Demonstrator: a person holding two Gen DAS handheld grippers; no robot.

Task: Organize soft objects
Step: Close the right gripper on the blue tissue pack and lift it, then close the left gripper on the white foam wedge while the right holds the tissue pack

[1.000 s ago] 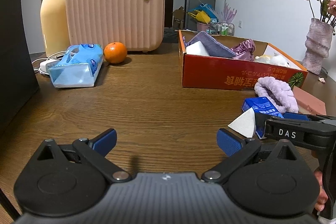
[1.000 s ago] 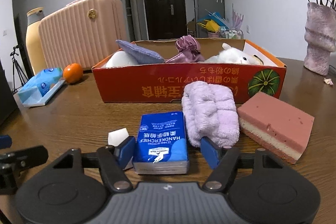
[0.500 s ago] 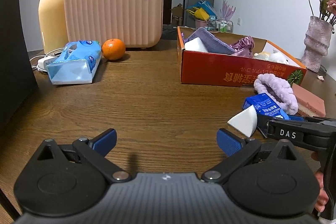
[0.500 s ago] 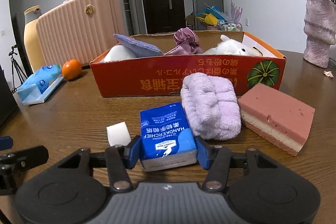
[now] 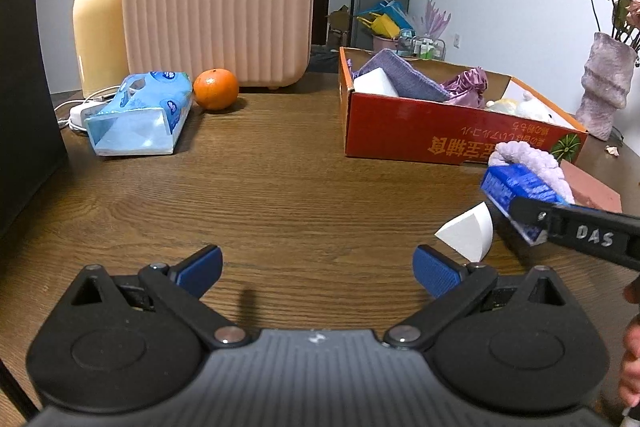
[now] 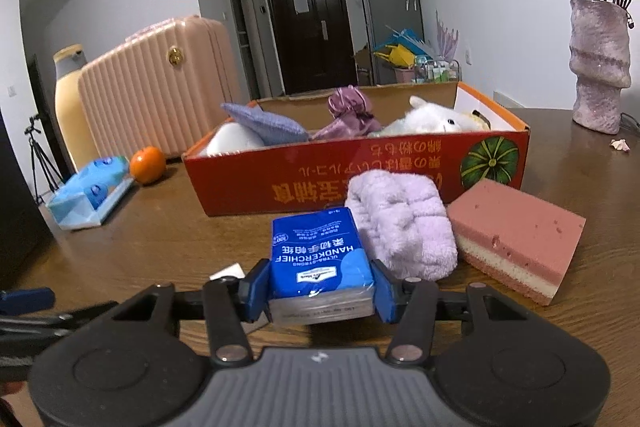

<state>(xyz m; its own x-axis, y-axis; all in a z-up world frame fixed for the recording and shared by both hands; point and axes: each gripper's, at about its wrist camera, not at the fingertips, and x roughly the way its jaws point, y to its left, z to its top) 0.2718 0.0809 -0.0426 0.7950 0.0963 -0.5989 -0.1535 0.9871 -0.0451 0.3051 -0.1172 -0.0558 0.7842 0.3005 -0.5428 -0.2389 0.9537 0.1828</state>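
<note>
Item: pack of paper handkerchiefs (image 6: 320,259), blue wrapper. My right gripper (image 6: 318,291) had just closed its jaws on the pack, one blue pad on each long side; the pack appeared tilted clear of the counter (image 6: 600,195), presumably so it could be carried off.

Destination, as I judged: red cardboard box (image 6: 400,171) at twelve o'clock, already holding a folded purple cloth (image 6: 260,123), a mauve satin pouch (image 6: 348,111) and a white plush toy (image 6: 432,119).

Still outside: lilac fleece bundle (image 6: 400,223) at one o'clock, touching the pack; pink layered sponge (image 6: 520,239) at two o'clock; white wedge sponge (image 5: 466,231) at nine o'clock.

My left gripper (image 5: 316,267) stood with jaws spread, nothing between them.
</note>
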